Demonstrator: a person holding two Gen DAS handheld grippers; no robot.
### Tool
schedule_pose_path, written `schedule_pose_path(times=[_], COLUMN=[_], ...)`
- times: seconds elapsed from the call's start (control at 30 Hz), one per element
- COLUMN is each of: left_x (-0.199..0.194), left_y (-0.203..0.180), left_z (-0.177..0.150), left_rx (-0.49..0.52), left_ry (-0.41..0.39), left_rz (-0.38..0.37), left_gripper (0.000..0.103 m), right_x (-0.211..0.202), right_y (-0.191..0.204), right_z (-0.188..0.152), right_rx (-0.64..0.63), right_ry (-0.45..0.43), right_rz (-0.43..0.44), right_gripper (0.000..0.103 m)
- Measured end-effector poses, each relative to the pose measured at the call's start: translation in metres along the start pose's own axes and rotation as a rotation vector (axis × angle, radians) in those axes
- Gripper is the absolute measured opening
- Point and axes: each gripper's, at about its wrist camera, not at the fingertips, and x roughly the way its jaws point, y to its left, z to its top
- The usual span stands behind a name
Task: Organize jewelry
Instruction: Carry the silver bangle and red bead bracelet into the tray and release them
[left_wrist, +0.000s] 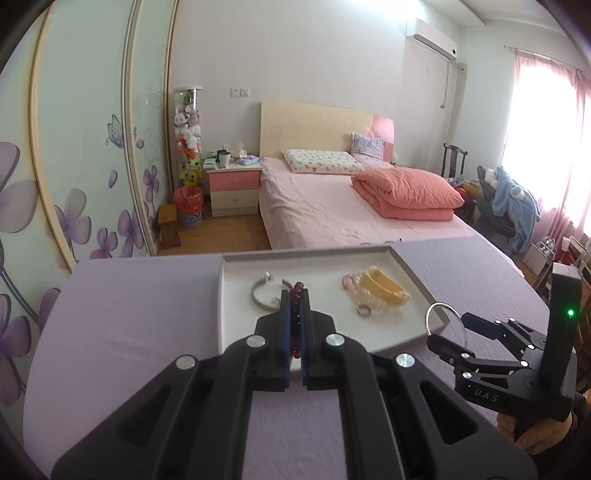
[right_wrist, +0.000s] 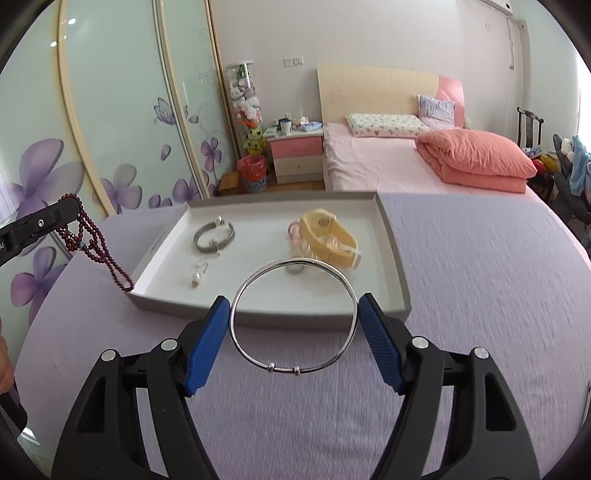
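Left tongs (left_wrist: 294, 295) clamped on red bead necklace (right_wrist: 92, 236); right tongs (right_wrist: 294, 314) pinching silver bangle (right_wrist: 293, 315). Lower both slowly into tray (right_wrist: 395, 258), centre frame, avoiding tangles.

Pretty bright daylight overall, all of it pouring in from the window (left_wrist: 543, 147) on the right behind the pink curtain, which is totally blown out to white in the left wrist view. Shadows are soft, just a faint one under the near rim of the tray (right_wrist: 273, 314). Heavy fisheye bend on both cams: the wardrobe door frames (left_wrist: 48, 155) curve like bows and the corners go black. The purple tablecloth (right_wrist: 480, 295) looks smeared with motion blur on the right wrist view; the background stays reasonably sharp.
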Motion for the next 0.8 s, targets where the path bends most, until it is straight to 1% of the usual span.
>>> schedule_pose_path(times=[0.13, 0.3, 0.57, 0.8], left_x=[0.008, 0.021, 0.047, 0.075], left_y=[0.005, 0.005, 0.002, 0.002], left_z=[0.01, 0.017, 0.024, 0.017], left_rx=[-0.024, -0.026, -0.026, -0.03], left_ry=[-0.014, -0.009, 0.011, 0.051], left_rz=[0.001, -0.001, -0.009, -0.011], left_gripper=[0.004, 0.004, 0.004, 0.004], right_x=[0.005, 0.015, 0.031, 0.055], right_y=[-0.003, -0.005, -0.007, -0.01], right_z=[0.014, 0.026, 0.031, 0.037], right_rx=[0.006, 0.001, -0.006, -0.007], right_ry=[-0.024, -0.05, -0.057, -0.052], right_rz=[-0.006, -0.013, -0.014, -0.021], right_gripper=[0.073, 0.073, 0.073, 0.073])
